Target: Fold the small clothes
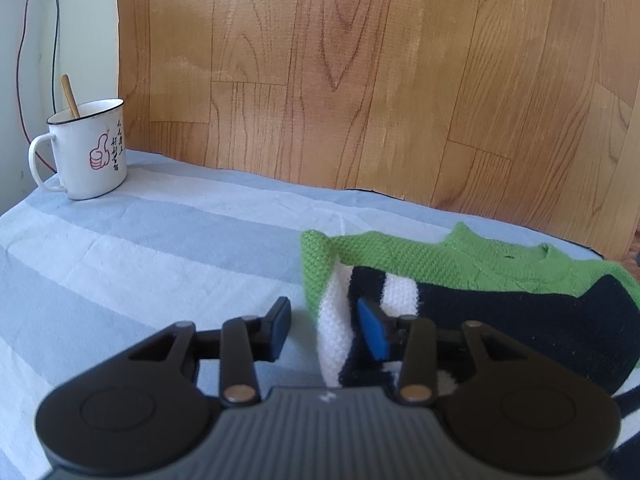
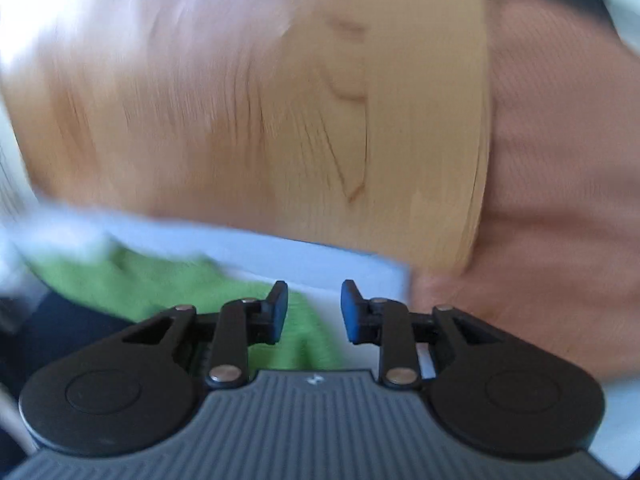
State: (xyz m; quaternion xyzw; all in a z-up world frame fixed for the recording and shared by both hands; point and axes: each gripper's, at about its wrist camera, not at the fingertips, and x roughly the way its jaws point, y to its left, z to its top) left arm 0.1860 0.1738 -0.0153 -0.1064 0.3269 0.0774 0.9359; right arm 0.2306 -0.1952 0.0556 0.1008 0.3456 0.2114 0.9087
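Observation:
A small knitted sweater in green, black and white lies on the striped cloth at the right of the left wrist view. Its left sleeve is folded inward over the body. My left gripper is open, and the sweater's folded left edge lies between its fingers. In the blurred right wrist view, my right gripper is open and empty just above the sweater's green part, near the table's far edge.
A white enamel mug with a wooden stick in it stands at the table's far left corner. The blue-and-white striped cloth covers the table. A wood-grain floor lies beyond the far edge.

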